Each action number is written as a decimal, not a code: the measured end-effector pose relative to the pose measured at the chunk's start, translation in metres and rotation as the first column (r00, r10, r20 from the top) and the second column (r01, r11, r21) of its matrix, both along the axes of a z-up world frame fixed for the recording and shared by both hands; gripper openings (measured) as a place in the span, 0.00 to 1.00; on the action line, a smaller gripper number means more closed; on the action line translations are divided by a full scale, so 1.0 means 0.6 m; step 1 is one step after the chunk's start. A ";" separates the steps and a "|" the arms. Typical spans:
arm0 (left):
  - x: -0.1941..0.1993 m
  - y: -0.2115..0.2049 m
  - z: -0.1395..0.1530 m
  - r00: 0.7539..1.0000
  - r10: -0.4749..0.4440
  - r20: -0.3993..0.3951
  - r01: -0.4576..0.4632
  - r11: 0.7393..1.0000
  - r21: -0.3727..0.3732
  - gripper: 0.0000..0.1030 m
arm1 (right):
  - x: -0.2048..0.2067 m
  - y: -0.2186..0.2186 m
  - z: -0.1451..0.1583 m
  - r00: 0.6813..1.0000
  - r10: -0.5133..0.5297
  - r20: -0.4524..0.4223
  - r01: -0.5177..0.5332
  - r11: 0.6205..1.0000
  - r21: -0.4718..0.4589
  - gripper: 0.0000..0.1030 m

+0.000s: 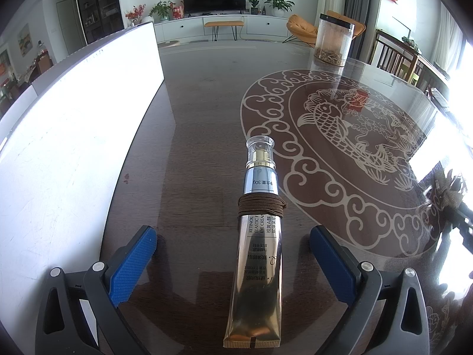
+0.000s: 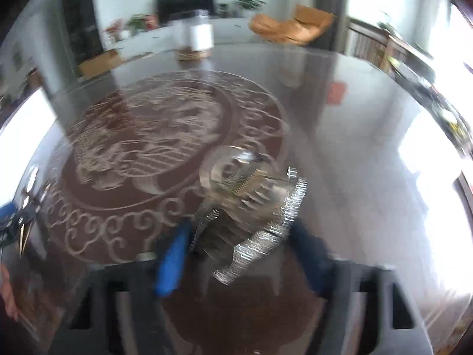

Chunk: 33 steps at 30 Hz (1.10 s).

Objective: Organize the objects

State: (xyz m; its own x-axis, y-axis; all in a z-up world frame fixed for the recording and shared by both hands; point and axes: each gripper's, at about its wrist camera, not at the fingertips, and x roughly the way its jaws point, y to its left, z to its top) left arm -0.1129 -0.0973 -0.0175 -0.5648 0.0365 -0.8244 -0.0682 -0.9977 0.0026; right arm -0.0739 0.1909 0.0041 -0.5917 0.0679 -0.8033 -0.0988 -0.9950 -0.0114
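Note:
A gold and silver eye cream tube (image 1: pixel 257 254) with a clear cap and brown cord wound round it lies on the glass table, cap pointing away. My left gripper (image 1: pixel 233 254) is open, its blue pads on either side of the tube without touching it. In the blurred right wrist view my right gripper (image 2: pixel 236 245) is shut on a clear crinkled packet with silvery serrated edges (image 2: pixel 254 207), held above the table.
A white box (image 1: pixel 74 136) stands at the left of the table. A clear jar with a black lid (image 1: pixel 332 40) stands at the far side; it also shows in the right wrist view (image 2: pixel 198 38). The glass tabletop (image 1: pixel 340 136) has a carp pattern.

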 end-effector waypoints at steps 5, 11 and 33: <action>0.010 0.001 -0.001 0.998 -0.057 0.022 0.057 0.998 0.007 1.00 | 0.015 -0.055 0.003 0.963 0.268 -0.009 -0.268 0.963 0.003 0.53; 0.029 0.009 0.002 0.991 -0.115 0.070 0.116 0.993 -0.003 1.00 | 0.023 -0.047 0.002 0.956 0.292 -0.021 -0.292 0.956 -0.035 0.54; 0.106 0.023 0.022 0.982 -0.191 -0.001 0.191 0.979 0.066 0.25 | 0.015 -0.054 -0.013 0.968 0.246 0.049 -0.246 0.969 -0.005 0.80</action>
State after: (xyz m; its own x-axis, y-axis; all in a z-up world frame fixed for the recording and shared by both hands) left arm -0.0495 -0.0837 -0.0046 -0.5379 0.1972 -0.8196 -0.2571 -0.9643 -0.0633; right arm -0.0647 0.1583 -0.0036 -0.5506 -0.0744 -0.8315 0.1499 -0.9886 -0.0109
